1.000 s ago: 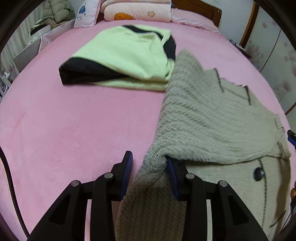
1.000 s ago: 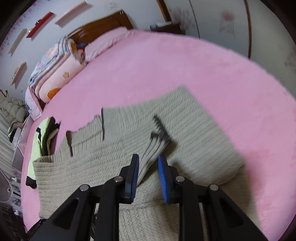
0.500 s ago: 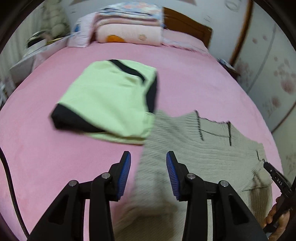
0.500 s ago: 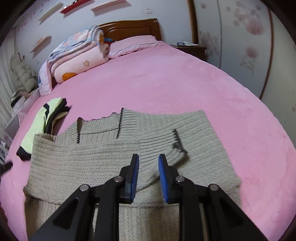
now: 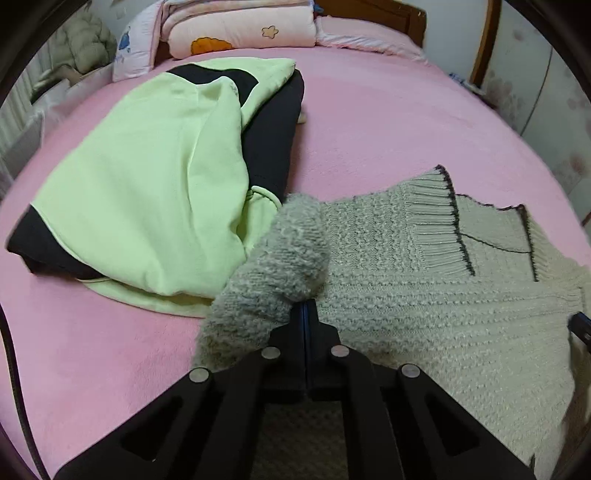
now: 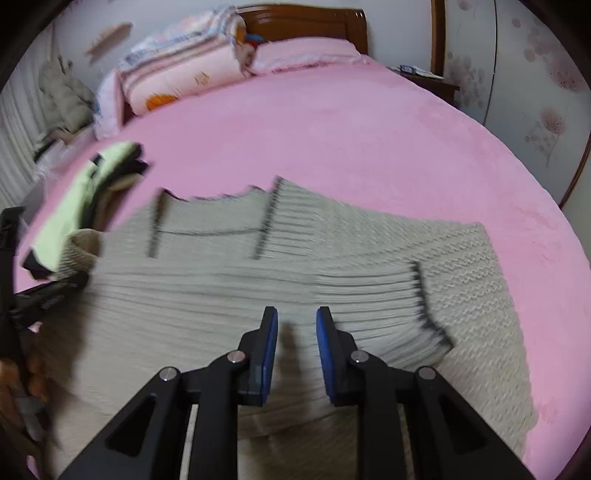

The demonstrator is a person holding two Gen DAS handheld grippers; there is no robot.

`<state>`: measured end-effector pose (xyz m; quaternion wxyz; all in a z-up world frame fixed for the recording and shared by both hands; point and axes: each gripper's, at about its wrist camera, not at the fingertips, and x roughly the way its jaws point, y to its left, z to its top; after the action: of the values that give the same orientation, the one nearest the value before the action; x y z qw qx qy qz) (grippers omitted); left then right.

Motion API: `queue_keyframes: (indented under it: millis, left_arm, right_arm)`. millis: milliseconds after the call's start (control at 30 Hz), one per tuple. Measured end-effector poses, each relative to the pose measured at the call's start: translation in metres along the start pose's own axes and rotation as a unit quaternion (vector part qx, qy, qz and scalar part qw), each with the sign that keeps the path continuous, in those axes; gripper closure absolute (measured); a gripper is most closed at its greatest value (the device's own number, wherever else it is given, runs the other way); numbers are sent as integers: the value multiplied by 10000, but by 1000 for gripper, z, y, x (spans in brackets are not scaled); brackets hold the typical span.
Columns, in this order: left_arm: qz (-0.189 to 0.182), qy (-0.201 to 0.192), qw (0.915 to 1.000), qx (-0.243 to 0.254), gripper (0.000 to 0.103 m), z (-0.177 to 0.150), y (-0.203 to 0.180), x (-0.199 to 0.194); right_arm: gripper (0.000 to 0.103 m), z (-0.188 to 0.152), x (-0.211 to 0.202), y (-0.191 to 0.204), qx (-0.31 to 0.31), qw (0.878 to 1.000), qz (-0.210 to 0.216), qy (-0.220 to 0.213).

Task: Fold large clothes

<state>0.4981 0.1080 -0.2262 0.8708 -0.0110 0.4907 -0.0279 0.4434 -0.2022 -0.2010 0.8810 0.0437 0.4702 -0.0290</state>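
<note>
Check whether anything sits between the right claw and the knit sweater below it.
Nothing visible does. The right claw hangs open directly over the grey knit sweater, with only bare knit between its fingers. The green garment lies off beyond the sweater's far left corner.

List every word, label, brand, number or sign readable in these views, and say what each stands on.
No text can be read in either view.
Folded pink quilt: cartoon star and orange shape only, no letters.
White pillow: a blue print, too blurred to tell whether it holds words.
Knit sweater and green and black garment: no label or print showing.
Papers on the nightstand: too small to read.
</note>
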Motion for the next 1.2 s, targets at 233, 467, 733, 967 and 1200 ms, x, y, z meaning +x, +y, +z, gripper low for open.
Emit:
queue_keyframes:
  millis: [233,467,733,967,1200]
  left_arm:
    - [-18,-185,9996,212,102,-7,-1,0]
    - [-100,162,9994,299,65,1,-6,-37]
    - [69,-911,9954,279,13,-7,-14,-189]
    - [95,-1624,9865,193,13,-48,-11,-310]
    - [35,-1986,9799,207,13,-109,-15,-385]
  right_arm:
    - [85,-6,6,-21,-53,9999,-144,-49]
    - [82,-3,-22,-20,118,9998,56,116]
    - [82,-12,-142,-17,132,9977,460,-485]
    - [76,-36,-256,-17,75,9917,584,-1144]
    - [56,-76,-333,-20,31,9860,551,-1575]
